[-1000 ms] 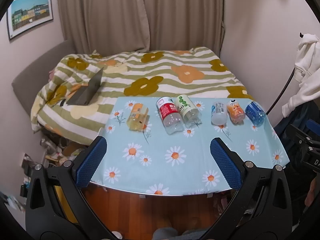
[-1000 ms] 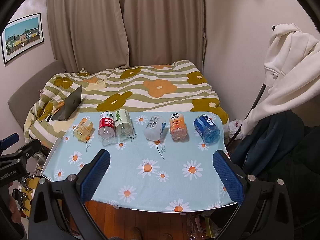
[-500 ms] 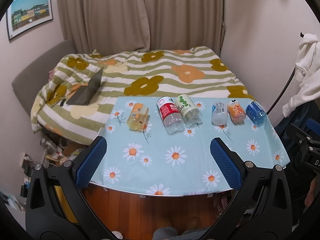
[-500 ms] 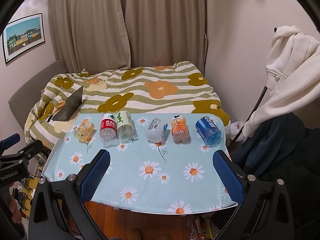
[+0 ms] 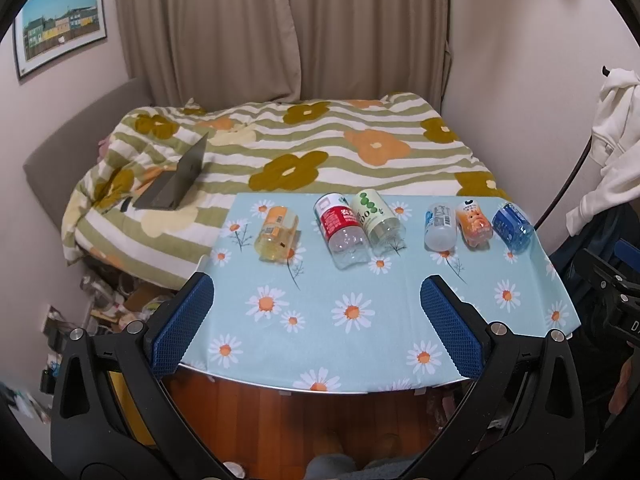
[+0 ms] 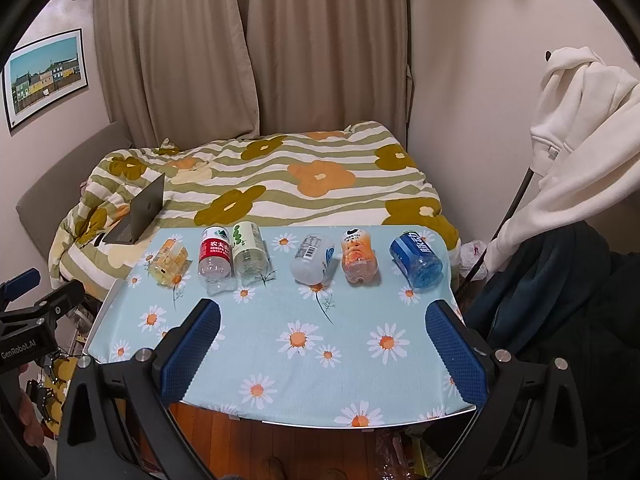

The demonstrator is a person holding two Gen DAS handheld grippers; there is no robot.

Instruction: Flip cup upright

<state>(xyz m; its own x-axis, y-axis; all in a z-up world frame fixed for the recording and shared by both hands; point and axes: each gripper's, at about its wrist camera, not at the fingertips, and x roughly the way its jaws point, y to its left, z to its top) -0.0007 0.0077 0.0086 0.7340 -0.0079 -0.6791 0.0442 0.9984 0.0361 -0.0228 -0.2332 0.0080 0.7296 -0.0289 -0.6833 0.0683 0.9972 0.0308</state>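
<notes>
Several cut-off bottle cups lie on their sides in a row at the far side of a daisy-print table (image 5: 360, 320): a yellow one (image 5: 277, 233) (image 6: 170, 261), a red-label one (image 5: 343, 226) (image 6: 215, 255), a green-dot one (image 5: 378, 217) (image 6: 249, 249), a white one (image 5: 440, 226) (image 6: 313, 258), an orange one (image 5: 473, 223) (image 6: 358, 255) and a blue one (image 5: 513, 226) (image 6: 416, 260). My left gripper (image 5: 316, 316) is open and empty above the table's near edge. My right gripper (image 6: 322, 340) is open and empty above the near edge too.
A bed with a flowered striped quilt (image 5: 320, 148) stands behind the table, with a half-open laptop (image 5: 176, 184) on it. A white hoodie (image 6: 580, 136) hangs at the right. Clutter lies on the floor at the left (image 5: 112, 300).
The right wrist view has crept slightly nearer to the table. The left gripper has barely moved. Both stay open.
</notes>
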